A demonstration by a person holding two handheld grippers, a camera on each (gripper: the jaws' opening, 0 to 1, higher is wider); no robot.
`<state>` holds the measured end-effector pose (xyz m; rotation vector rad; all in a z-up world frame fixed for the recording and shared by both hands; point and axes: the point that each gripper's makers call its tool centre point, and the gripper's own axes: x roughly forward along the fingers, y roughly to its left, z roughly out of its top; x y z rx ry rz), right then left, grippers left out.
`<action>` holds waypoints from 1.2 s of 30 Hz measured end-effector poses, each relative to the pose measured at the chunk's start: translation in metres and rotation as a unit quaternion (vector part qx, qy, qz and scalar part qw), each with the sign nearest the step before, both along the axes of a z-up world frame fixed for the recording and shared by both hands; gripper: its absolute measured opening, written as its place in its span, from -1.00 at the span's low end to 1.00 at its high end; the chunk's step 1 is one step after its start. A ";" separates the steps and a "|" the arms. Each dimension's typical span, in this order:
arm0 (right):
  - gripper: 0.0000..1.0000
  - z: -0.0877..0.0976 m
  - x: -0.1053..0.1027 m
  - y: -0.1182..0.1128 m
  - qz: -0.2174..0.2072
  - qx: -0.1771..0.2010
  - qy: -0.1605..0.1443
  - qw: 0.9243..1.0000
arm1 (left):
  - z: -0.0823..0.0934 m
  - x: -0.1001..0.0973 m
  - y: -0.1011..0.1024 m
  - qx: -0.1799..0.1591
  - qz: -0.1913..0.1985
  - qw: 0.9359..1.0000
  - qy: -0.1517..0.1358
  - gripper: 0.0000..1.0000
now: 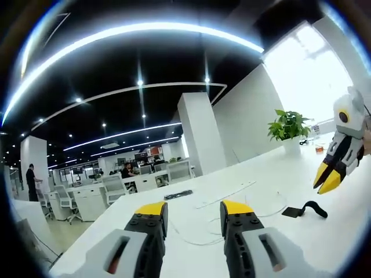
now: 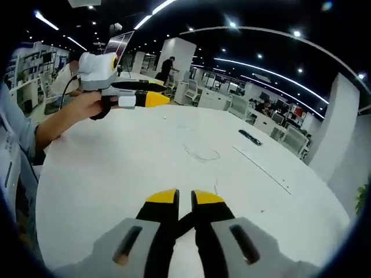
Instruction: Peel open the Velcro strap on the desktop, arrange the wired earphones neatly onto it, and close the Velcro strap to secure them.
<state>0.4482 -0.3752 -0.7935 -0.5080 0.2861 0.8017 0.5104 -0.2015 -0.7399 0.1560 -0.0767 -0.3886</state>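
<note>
White counter point(image 1: 243, 174) in an open office carries everything. Nearest in the left gripper view, the left gripper point(image 1: 194, 211) hangs with jaws apart, empty. Beyond it, at about 3 o'clock, the Velcro strap point(image 1: 305, 209) lies apparently unopened, with the wired earphones point(image 1: 255, 213) loose beside it. The right gripper point(image 2: 184, 198) has its jaws nearly together, with something dark between them — I cannot tell what. Judging by this, nothing is done yet — peeling, arranging and closing all remain.
</note>
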 end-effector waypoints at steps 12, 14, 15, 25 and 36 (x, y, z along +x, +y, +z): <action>-0.79 -0.003 0.047 0.015 0.012 -0.045 -0.056 0.997 | 0.003 -0.001 0.003 -0.006 0.002 1.000 -0.002 -0.20; -0.79 -0.003 0.049 0.015 0.014 -0.050 -0.063 0.997 | 0.004 -0.001 0.003 -0.008 0.001 1.000 -0.002 -0.20; -0.79 -0.003 0.050 0.015 0.015 -0.053 -0.068 0.996 | 0.004 -0.001 0.003 -0.009 0.001 1.000 -0.002 -0.20; -0.79 -0.010 0.080 0.017 0.021 -0.076 -0.095 0.992 | 0.003 -0.001 0.000 -0.007 -0.003 1.000 0.001 -0.20; -0.72 -0.014 0.109 0.014 0.017 -0.112 -0.139 0.984 | 0.001 -0.004 -0.007 -0.004 -0.014 1.000 0.004 -0.20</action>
